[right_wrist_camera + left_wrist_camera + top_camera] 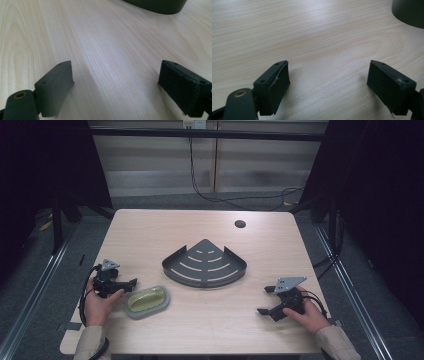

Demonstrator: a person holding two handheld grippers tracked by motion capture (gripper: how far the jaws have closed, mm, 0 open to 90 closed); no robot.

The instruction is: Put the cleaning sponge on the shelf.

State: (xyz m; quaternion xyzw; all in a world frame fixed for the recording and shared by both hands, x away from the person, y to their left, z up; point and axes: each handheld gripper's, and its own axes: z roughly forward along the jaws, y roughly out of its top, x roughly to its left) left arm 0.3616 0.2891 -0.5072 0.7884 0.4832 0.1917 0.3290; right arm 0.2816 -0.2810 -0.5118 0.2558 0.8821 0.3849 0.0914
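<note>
A dark grey fan-shaped corner rack (204, 265) with curved slots lies at the middle of the table. A grey oval soap dish (147, 302) with a yellowish-green inner tray sits front left of it. My left gripper (126, 286) rests on the table just left of the dish, open with nothing between its jaws (328, 85). My right gripper (266, 300) sits near the front right edge, open and holding nothing (115, 90). The rack's rim (409, 12) shows at the top right of the left gripper view, and the rack's wall (160, 6) at the top of the right gripper view.
The light wood table (150, 235) has a round cable hole (240, 224) at its back right. Cables trail on the floor behind the table. Dark curtains and metal frame legs stand at both sides.
</note>
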